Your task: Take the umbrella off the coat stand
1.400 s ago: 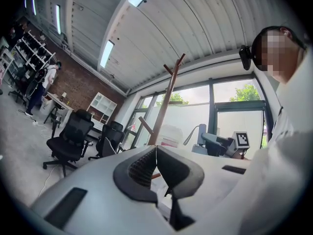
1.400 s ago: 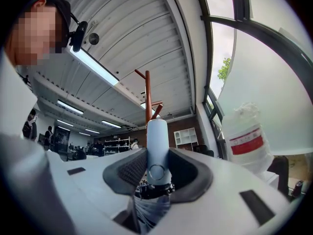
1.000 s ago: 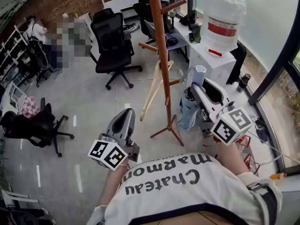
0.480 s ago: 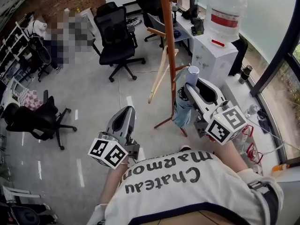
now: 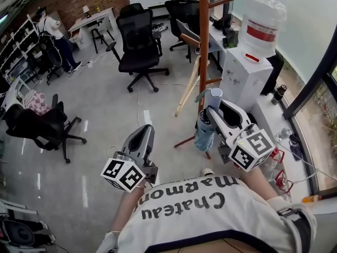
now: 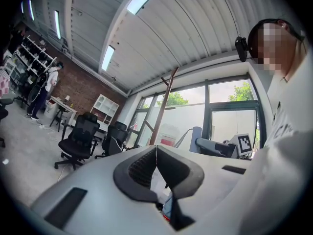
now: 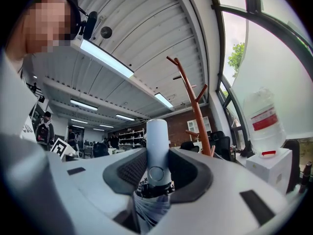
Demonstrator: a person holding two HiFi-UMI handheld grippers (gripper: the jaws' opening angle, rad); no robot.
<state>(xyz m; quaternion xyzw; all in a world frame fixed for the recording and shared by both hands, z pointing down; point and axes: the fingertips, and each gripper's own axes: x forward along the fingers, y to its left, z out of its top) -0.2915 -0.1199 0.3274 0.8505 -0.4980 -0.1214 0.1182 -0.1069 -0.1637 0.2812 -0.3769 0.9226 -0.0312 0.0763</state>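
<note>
Right tongs (image 5: 212, 111): pinching the umbrella (image 5: 204, 133) around its pale handle (image 7: 156, 146). The pads sit on both sides of the handle, just above the ring of rib ends.
Left tongs (image 5: 142, 136): pressed together with nothing between them, held out level over the floor (image 5: 105, 109) and well apart from the load.
Umbrella: folded, hanging below my right tongs with the handle upright. In the head view it is just beside the pole of the coat stand (image 5: 203, 62). As far as I can see it hangs free of every peg.
Coat stand: upright on its spread feet, with the lower pegs near the canopy.
Step in hand: I judge this to be the carry-away, since the lift off the peg looks done.
Doing it well: I'd draw the right tongs straight back toward me with the handle vertical, so the canopy swings as little as possible. I wouldn't ease the squeeze, because a smooth round handle can slide.
Watch for: loose canopy folds catching a lower peg or a foot of the stand. I cannot tell whether a strap trails from it.
Clearance: the water dispenser (image 5: 247, 73) stands close on my right, so I'd pull back and not sweep sideways.
Left tongs' job: none that I can see, so best left clear.
</note>
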